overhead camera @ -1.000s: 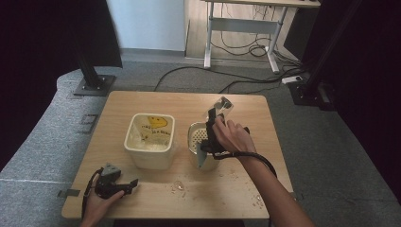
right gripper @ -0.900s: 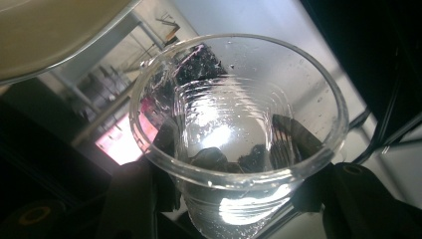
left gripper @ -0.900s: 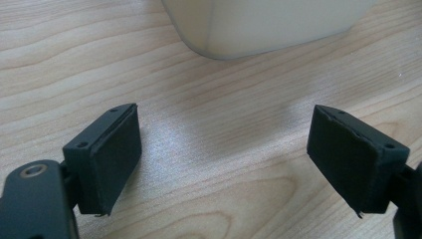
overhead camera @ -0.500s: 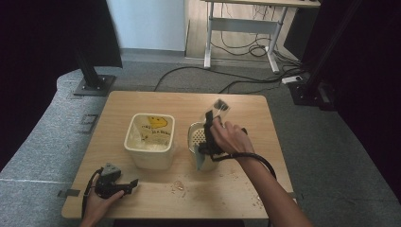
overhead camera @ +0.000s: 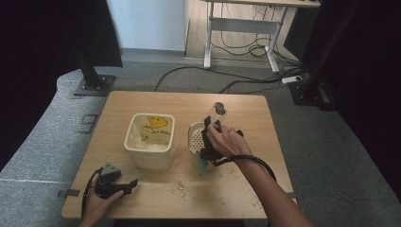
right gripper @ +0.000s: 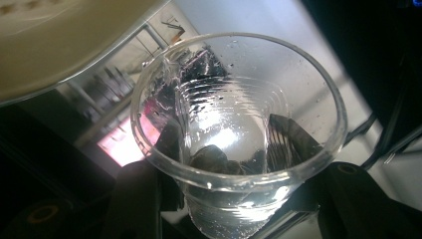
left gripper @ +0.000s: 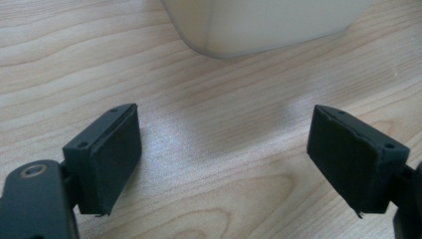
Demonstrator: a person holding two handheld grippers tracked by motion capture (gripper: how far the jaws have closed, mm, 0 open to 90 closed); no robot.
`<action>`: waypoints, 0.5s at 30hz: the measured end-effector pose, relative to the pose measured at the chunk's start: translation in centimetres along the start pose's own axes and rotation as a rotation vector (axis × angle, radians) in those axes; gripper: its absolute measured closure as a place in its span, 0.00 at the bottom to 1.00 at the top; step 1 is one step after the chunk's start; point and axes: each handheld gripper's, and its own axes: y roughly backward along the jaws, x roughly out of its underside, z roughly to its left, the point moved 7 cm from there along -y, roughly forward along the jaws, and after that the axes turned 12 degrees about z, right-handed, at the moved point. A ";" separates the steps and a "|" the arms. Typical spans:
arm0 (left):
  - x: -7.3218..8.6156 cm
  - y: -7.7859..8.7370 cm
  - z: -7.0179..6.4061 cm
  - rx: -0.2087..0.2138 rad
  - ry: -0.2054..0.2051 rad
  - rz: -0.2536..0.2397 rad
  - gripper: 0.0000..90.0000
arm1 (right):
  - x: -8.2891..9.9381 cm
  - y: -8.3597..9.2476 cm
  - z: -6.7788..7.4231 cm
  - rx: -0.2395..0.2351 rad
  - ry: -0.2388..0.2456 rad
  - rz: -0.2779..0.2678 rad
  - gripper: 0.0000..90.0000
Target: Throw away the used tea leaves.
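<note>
A clear plastic cup [overhead camera: 218,110] is held tilted over the middle of the wooden table [overhead camera: 142,104], with my right gripper [overhead camera: 213,118] shut on it. In the right gripper view the cup [right gripper: 234,129] faces me mouth-first between the two jaws of the right gripper [right gripper: 229,164], and it looks wet and nearly empty. A round perforated strainer [overhead camera: 195,137] lies just below and left of that hand. A cream tub [overhead camera: 150,149] with a yellow smiley stands left of it. My left gripper [overhead camera: 132,183] rests open near the front left edge, and the left gripper [left gripper: 224,149] holds nothing.
Crumbs [overhead camera: 178,185] are scattered on the table in front of the tub and toward the front right. The tub's wall [left gripper: 259,25] rises just beyond the left jaws. Cables, stands and a desk frame lie on the floor past the far edge.
The right gripper has shifted slightly left and lower with the cup. The left gripper has stayed where it was.
</note>
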 end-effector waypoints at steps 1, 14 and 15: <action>0.0 0.0 0.0 0.001 -0.003 -0.001 0.15 | 0.9 -0.9 -0.6 -0.034 -0.111 0.048 0.58; 0.0 0.0 0.0 0.005 0.001 -0.004 0.15 | 1.8 -1.8 -0.8 -0.078 -0.136 0.109 0.58; 0.0 0.0 0.0 0.005 0.001 -0.001 0.15 | 1.1 -1.2 -0.5 -0.053 -0.062 0.076 0.58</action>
